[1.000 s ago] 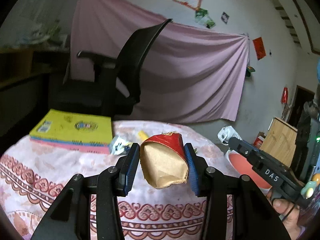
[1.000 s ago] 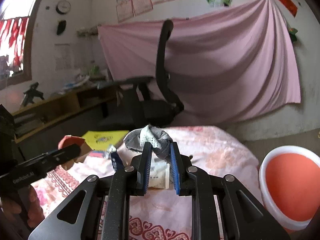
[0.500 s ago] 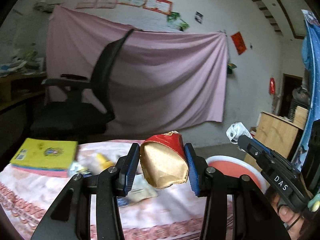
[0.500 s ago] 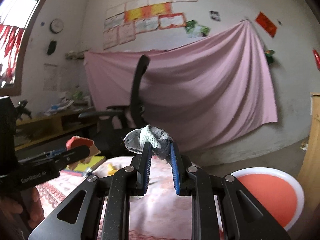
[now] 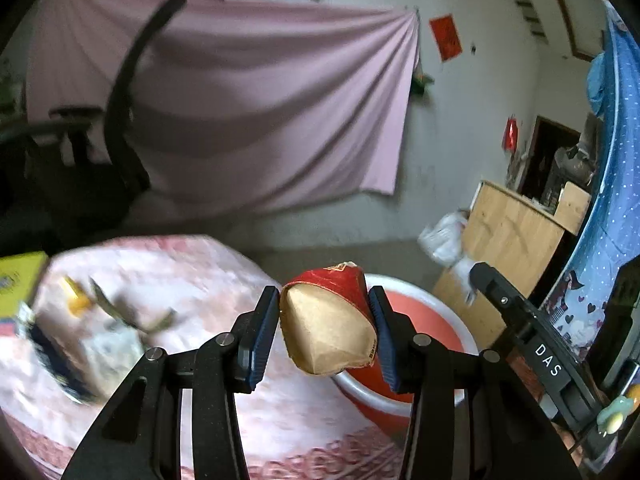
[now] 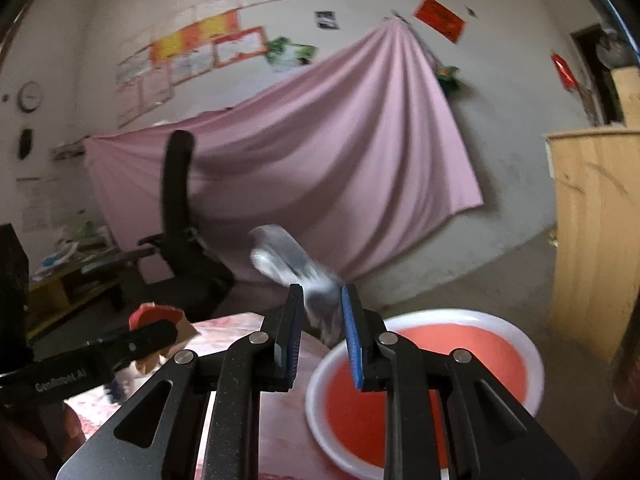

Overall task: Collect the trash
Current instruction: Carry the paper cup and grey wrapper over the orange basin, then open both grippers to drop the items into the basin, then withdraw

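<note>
Pink-clothed surface (image 5: 168,272) lay behind; left gripper (image 5: 324,334) clamped a red paper scrap (image 5: 328,320), right gripper (image 6: 320,332) a grey wad (image 6: 296,268), both carried above the red basin (image 6: 424,384) ahead for dropping.

both wrist views look along their tongs, close above shared red basin (image 5: 416,392) (image 6: 424,384)

We read "DAS" in white letters on the black arm of the right hand-held gripper (image 5: 464,280), seen from the left wrist view. From the right wrist view, the black arm of the left hand-held gripper (image 6: 160,326) carries "GenRobot.AI" in pale letters. The posters (image 6: 208,46) on the wall and the yellow book (image 5: 18,280) are too blurred for us to read.
</note>
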`<move>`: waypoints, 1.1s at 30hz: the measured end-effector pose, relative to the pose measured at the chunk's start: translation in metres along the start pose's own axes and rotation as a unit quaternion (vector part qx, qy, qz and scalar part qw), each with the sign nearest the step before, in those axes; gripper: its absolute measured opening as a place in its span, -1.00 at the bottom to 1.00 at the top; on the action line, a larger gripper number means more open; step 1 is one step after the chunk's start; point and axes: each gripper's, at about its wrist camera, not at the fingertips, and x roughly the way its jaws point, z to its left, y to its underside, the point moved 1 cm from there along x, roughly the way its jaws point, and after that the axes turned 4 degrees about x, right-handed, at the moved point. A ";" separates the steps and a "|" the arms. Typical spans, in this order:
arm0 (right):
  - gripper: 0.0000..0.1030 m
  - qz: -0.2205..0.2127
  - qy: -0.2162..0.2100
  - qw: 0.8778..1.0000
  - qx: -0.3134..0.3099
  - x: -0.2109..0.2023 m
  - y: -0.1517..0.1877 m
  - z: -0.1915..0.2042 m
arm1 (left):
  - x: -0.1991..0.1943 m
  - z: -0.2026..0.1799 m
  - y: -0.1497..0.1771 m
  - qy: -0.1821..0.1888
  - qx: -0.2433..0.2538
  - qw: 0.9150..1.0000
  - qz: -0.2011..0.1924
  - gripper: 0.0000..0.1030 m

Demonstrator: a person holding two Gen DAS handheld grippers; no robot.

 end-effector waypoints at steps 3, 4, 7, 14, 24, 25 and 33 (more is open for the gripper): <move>-0.63 0.015 0.024 0.999 0.020 0.005 0.000 -0.018 | 0.022 -0.011 -0.001 0.010 -0.012 0.999 0.032 -0.23; -0.63 0.020 0.029 0.999 0.032 0.008 0.001 -0.026 | 0.028 -0.014 -0.002 0.013 -0.014 0.999 0.039 -0.23; -0.63 0.034 0.041 0.997 0.051 0.011 0.003 -0.037 | 0.044 -0.020 -0.002 0.023 -0.019 0.997 0.064 -0.23; -0.63 0.049 0.060 0.994 0.072 0.011 0.003 -0.054 | 0.070 -0.031 -0.001 0.041 -0.025 0.994 0.100 -0.22; -0.62 0.052 0.085 0.990 0.096 0.010 0.000 -0.072 | 0.090 -0.040 0.004 0.043 -0.024 0.991 0.128 -0.14; -0.61 0.052 0.086 0.990 0.096 0.010 0.000 -0.073 | 0.090 -0.040 0.004 0.042 -0.025 0.991 0.128 -0.10; -0.45 0.048 0.089 0.991 0.092 0.009 -0.001 -0.070 | 0.084 -0.031 0.002 0.035 -0.042 0.993 0.108 -0.04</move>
